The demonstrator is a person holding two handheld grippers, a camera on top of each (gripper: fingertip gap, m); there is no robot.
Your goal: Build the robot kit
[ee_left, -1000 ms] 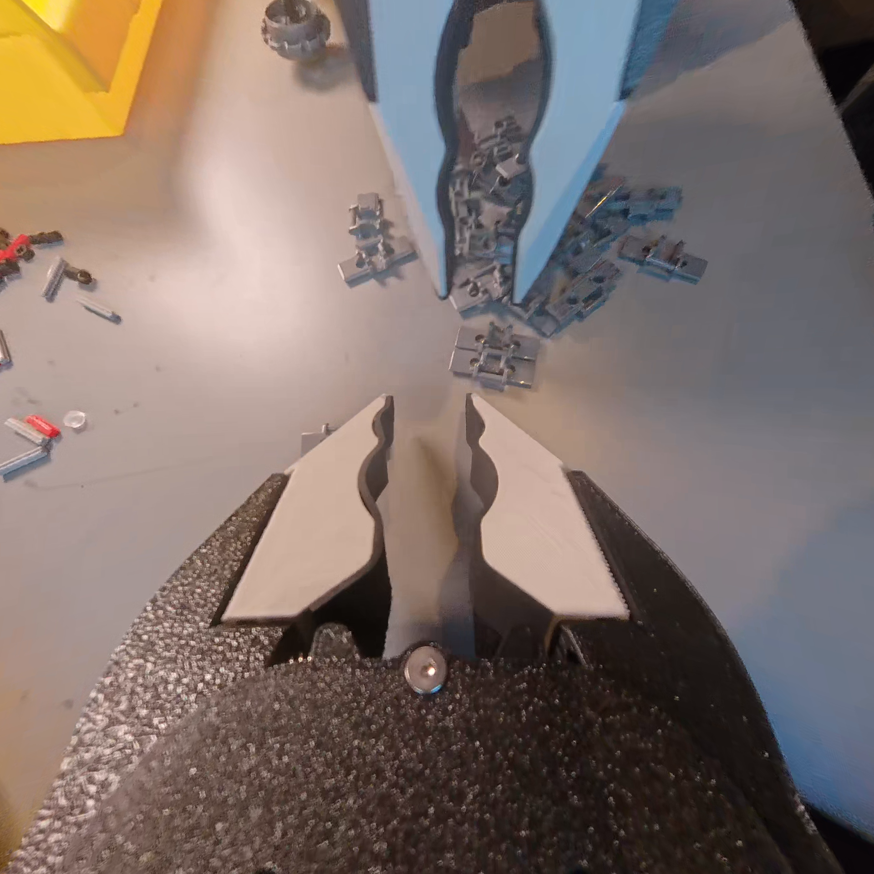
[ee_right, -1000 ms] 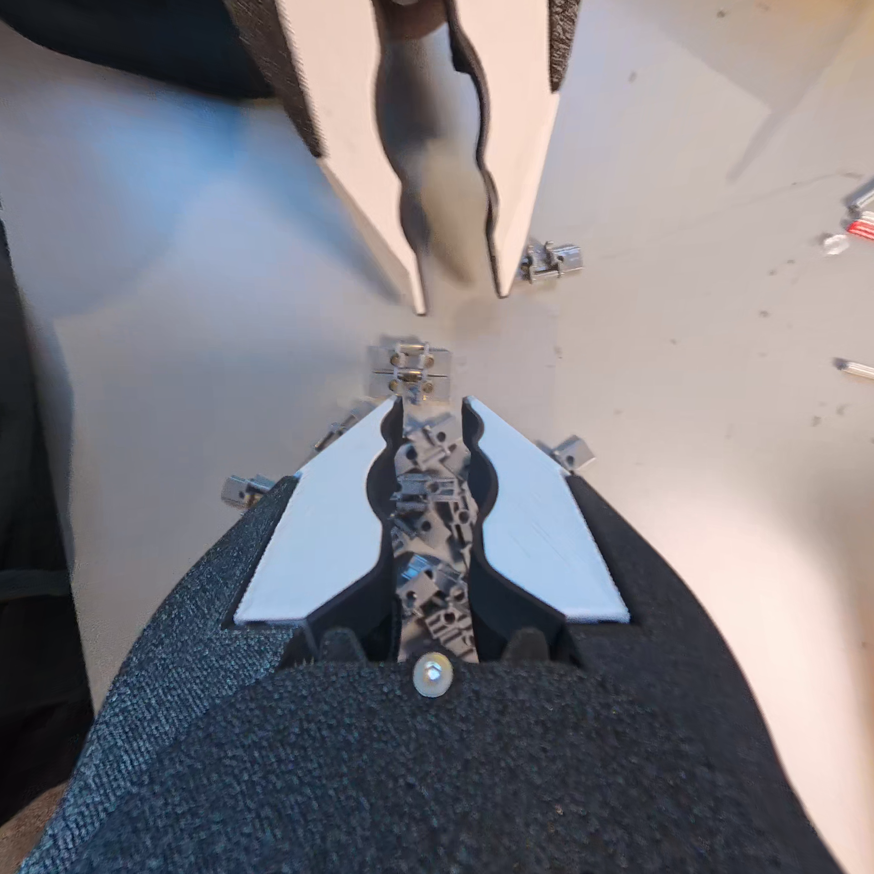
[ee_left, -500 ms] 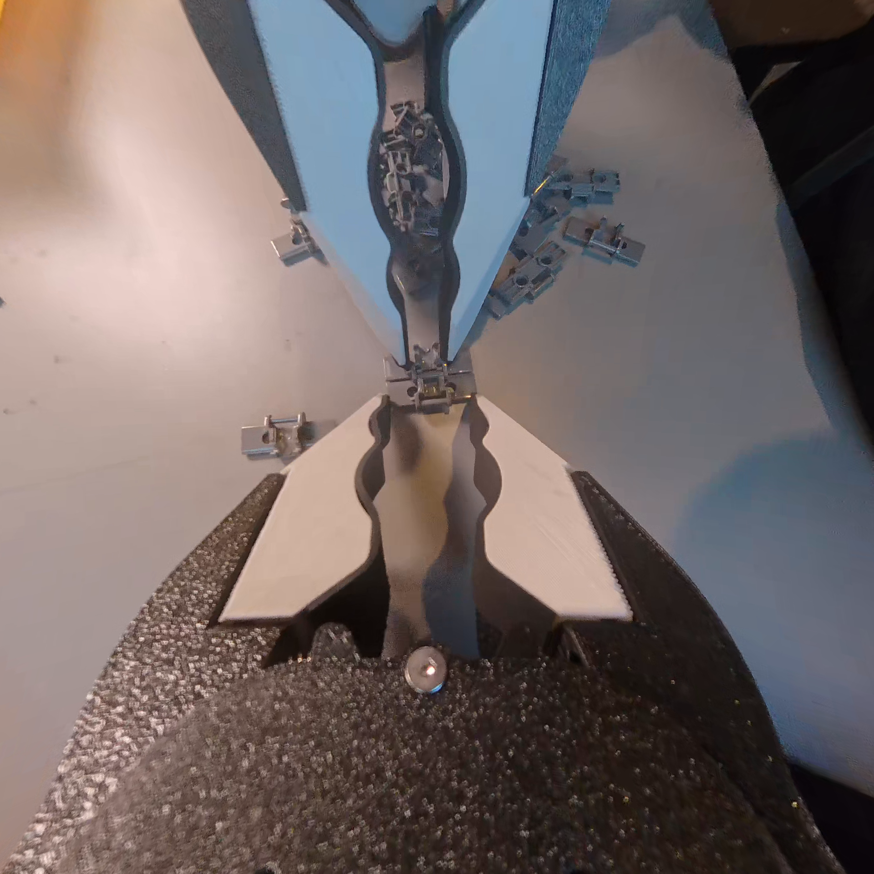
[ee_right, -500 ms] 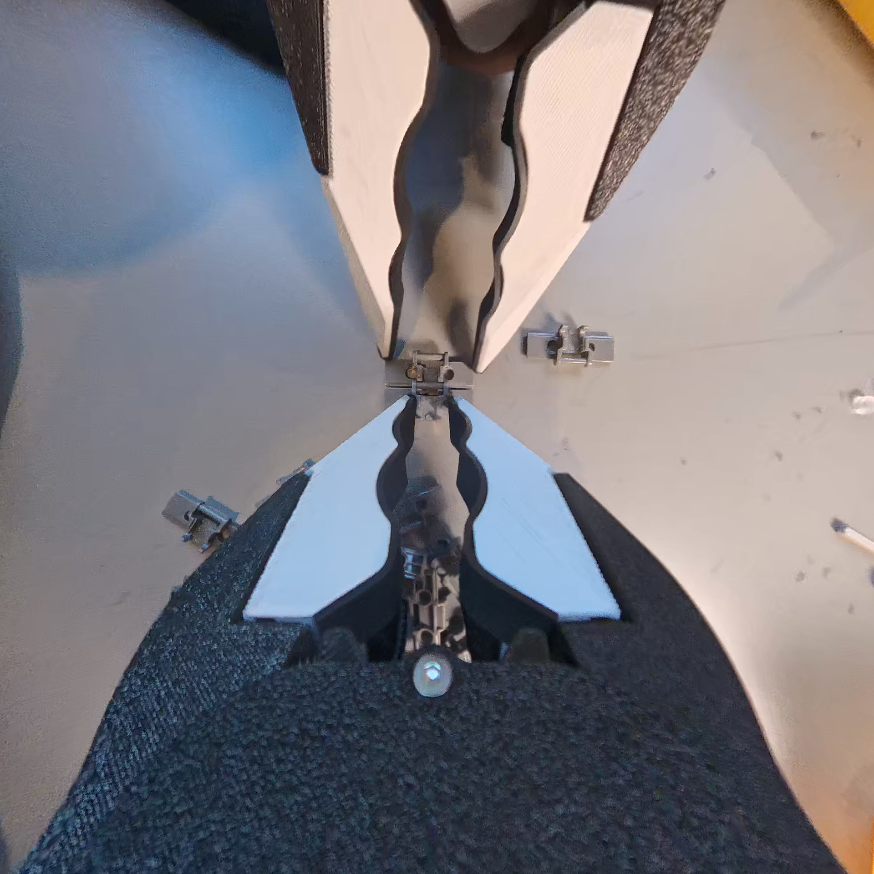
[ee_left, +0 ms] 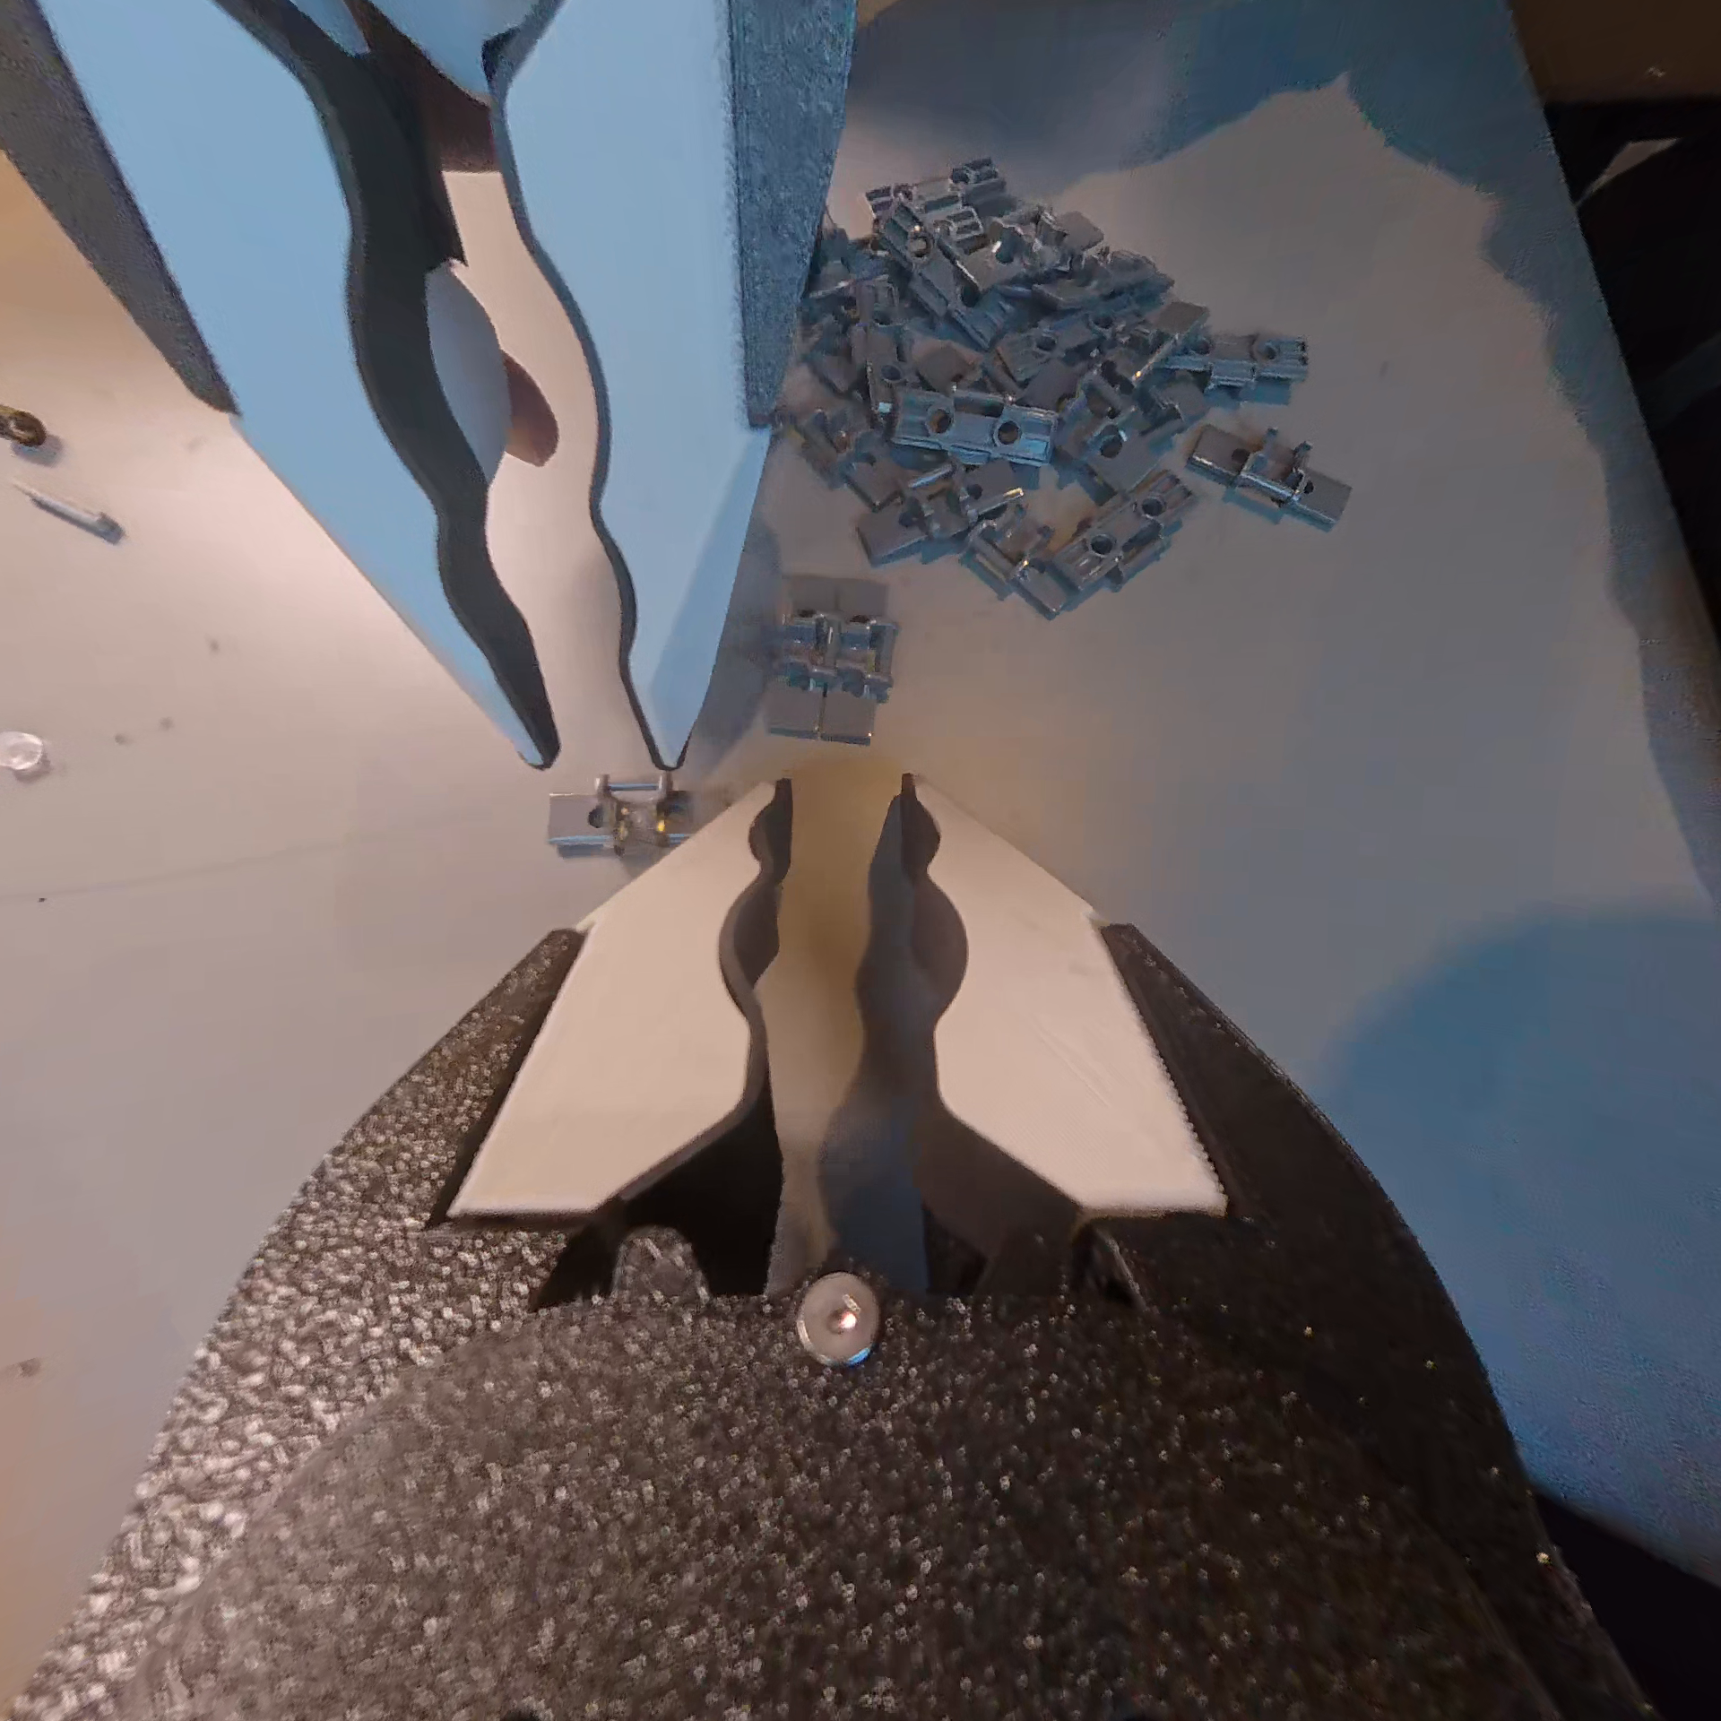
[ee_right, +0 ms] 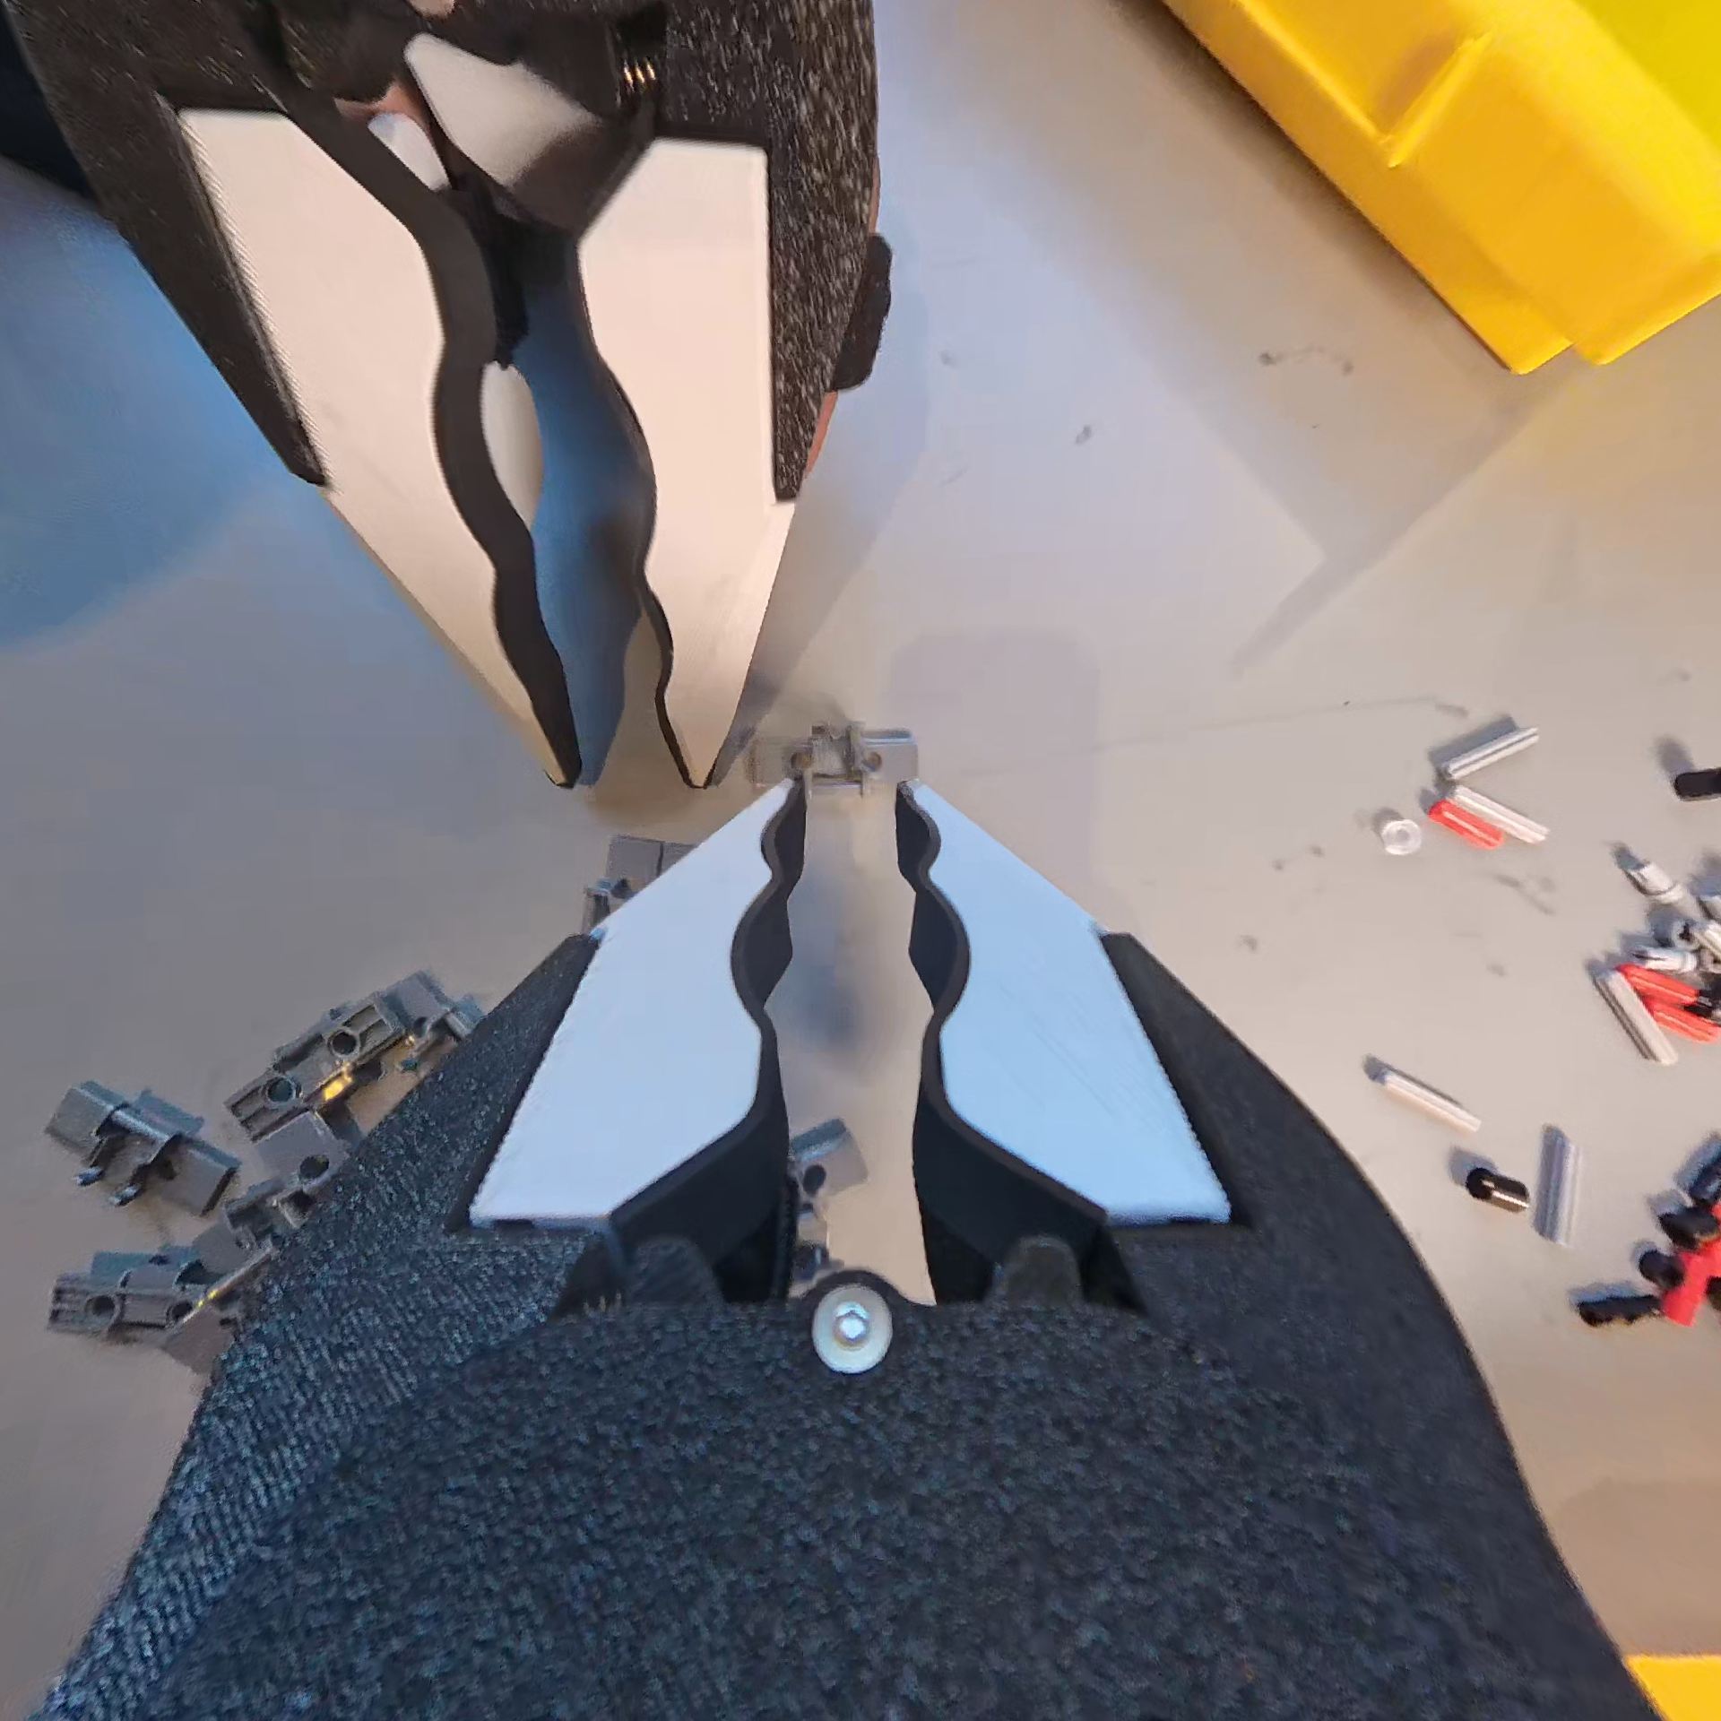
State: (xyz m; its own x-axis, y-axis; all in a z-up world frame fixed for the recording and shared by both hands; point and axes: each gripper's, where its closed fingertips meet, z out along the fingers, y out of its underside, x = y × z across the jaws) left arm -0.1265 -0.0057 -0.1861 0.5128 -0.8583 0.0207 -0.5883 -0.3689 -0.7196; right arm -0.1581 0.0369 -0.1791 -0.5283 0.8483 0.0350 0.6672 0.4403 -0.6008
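Observation:
A single grey track link [ee_right: 833, 759] lies on the grey table just beyond my right gripper [ee_right: 849, 792], its middle tab at the gap between the tips. The gripper is open and empty. In the left wrist view the same link [ee_left: 619, 824] lies under the right gripper [ee_left: 603, 762], which reaches in from the top left. My left gripper [ee_left: 846, 787] is open and empty, tips on bare table. A joined pair of grey links [ee_left: 832, 670] lies just beyond it. The left gripper [ee_right: 633, 780] also shows in the right wrist view, left of the link.
A heap of several grey links [ee_left: 1024, 372] lies at the far right of the left wrist view, with more links [ee_right: 307, 1071] beside the right gripper. A yellow bin [ee_right: 1490, 168] stands at the upper right. Small red, grey and black pins [ee_right: 1658, 987] are scattered on the right.
Half a second ago both grippers met tip to tip at the joined pair. They have left it on the table and shifted sideways. The right gripper now sits at the single link.

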